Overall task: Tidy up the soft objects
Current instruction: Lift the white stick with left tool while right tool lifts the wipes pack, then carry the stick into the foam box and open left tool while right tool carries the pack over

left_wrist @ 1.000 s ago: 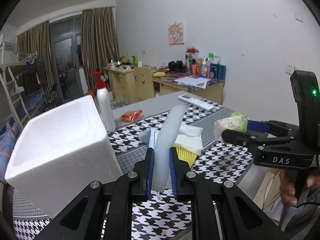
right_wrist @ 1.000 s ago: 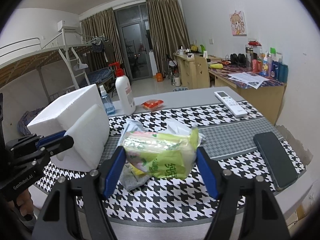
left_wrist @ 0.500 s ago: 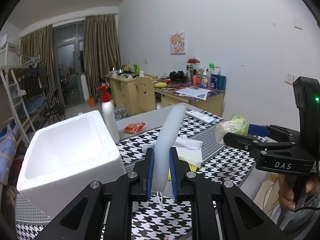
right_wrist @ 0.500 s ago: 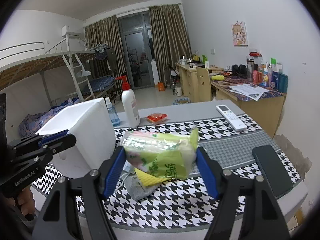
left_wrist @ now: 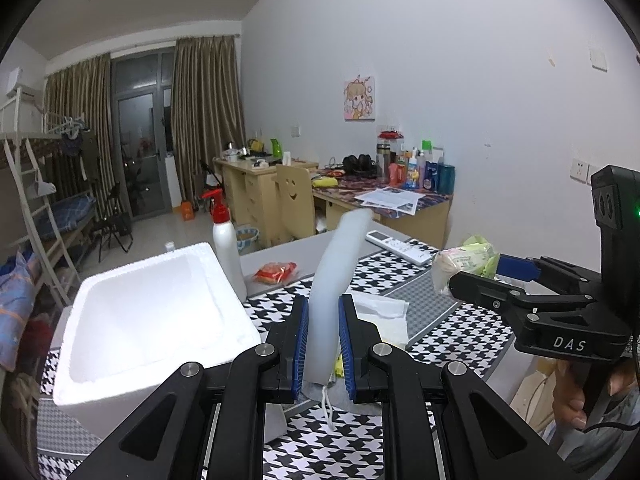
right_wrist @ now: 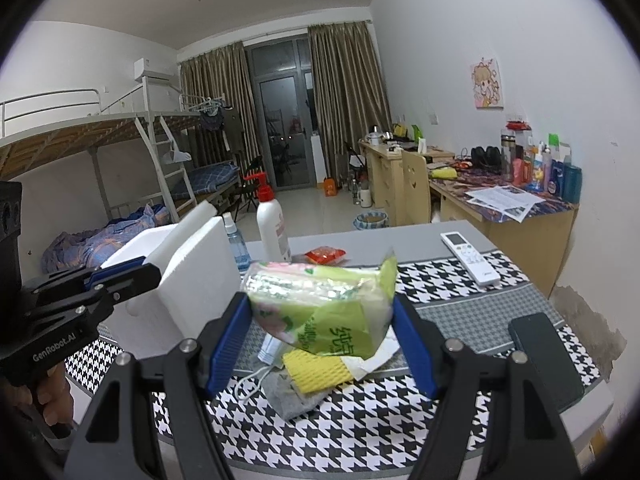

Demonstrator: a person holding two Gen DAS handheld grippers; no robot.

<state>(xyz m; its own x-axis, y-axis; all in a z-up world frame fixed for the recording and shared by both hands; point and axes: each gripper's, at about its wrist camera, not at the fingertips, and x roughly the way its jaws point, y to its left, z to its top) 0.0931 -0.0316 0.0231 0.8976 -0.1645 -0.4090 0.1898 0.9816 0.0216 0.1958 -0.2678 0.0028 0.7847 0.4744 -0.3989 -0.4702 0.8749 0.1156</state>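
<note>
Clamping a white foam sheet [left_wrist: 334,300] upright above the table [right_wrist: 472,312], the left gripper [left_wrist: 323,344] hides the sheet's lower edge. Right gripper [right_wrist: 322,340] grips a green tissue pack [right_wrist: 320,308] aloft. Foam box [left_wrist: 152,320] stands nearby; the items beneath the pack are partly obscured.

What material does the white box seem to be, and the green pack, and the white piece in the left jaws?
White box: foam, probably polystyrene; matte, grainy thick walls.
Green pack: thin glossy plastic film; it crinkles and glints, and looks like a tissue pack.
White piece: perhaps soft foam sheet; smooth, slightly translucent, bending where it stands up. I cannot be sure.
</note>
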